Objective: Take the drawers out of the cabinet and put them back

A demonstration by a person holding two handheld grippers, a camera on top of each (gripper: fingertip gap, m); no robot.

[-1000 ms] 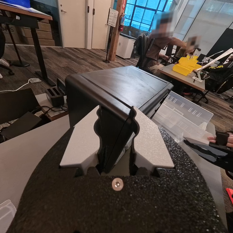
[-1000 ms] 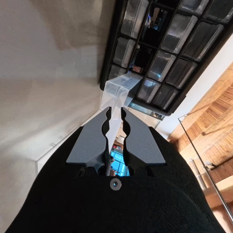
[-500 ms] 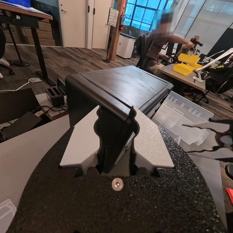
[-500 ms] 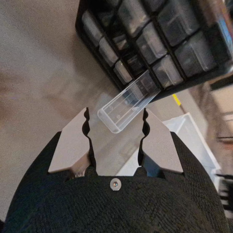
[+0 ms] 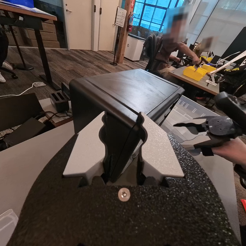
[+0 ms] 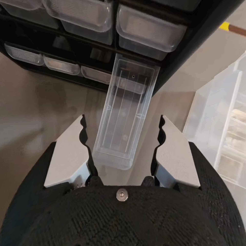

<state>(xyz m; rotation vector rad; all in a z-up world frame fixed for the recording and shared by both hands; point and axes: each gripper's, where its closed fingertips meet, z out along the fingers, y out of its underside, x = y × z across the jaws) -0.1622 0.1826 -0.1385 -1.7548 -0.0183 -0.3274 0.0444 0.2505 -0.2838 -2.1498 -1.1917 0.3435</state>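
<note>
a grey table [image 5: 26, 157] is sitting in an office; left gripper [image 5: 123, 134] is clamping the cabinet [image 5: 126, 93] corner, right gripper [image 6: 123, 134] is gaping around a half-out drawer [image 6: 126, 113].

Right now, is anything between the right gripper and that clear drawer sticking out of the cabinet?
Nothing visible. The right gripper is open, and the clear drawer juts from the cabinet straight into the gap between its fingers.

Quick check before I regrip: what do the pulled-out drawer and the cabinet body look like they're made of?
Drawer: likely clear, glossy moulded plastic; the table shows through it, and it has moulded ribs.
Cabinet: probably black plastic, with a smooth, satin top showing dull scuffs and rounded moulded edges. It could be coated metal; the look alone doesn't settle it.
</note>
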